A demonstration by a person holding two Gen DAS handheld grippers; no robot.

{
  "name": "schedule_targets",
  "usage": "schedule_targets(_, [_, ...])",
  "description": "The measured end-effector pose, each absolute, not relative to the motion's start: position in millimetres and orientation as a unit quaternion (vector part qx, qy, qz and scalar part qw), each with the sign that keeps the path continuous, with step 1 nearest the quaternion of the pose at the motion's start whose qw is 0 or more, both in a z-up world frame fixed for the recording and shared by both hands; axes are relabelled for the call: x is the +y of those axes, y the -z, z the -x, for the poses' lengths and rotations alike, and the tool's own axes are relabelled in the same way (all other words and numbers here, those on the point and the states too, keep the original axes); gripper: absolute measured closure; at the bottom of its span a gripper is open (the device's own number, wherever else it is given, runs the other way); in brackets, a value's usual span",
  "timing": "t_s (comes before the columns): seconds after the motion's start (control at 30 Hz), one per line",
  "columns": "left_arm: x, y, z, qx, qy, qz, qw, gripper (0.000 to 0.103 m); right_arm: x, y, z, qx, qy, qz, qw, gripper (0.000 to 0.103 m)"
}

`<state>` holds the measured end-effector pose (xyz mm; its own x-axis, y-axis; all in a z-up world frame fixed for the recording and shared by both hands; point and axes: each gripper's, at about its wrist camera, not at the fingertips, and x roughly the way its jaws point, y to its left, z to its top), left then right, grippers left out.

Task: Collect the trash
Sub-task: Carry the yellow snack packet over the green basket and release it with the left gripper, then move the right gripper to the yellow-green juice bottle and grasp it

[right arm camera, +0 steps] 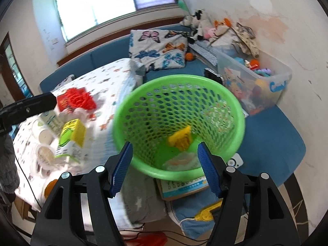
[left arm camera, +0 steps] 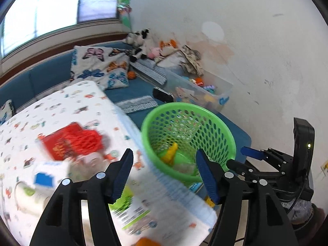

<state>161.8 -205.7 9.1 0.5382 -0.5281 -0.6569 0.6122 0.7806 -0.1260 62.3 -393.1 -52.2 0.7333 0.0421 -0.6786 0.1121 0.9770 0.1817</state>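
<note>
Green basket (right arm camera: 178, 123) just off surface (left arm camera: 67, 106) right edge, yellow scrap (right arm camera: 180, 139) already inside. Both grippers spread wide, empty: left gripper (left arm camera: 164, 174), right gripper (right arm camera: 164, 168). Trash clustered near surface front edge: green-yellow carton (right arm camera: 71, 137), red box (left arm camera: 59, 143), cups (right arm camera: 44, 153). Advice: left takes carton squarely across narrow sides, lifts clear, releases above basket rim.

1. Daylight enters through the window (right arm camera: 96, 2), which is blown out to white.
2. Motion blur smears the table items (left arm camera: 69, 143).
3. Fisheye curvature bends the edges, and the corners are black.
</note>
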Motion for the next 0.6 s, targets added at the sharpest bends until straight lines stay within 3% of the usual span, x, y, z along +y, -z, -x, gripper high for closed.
schedule_targets(0.6, [-60.2,1.8,-140.5,0.357,0.212,0.008,0.91,0.038,-311.7,51.2,-65.6,0.376,-0.065,-0.077,0.921,0.032])
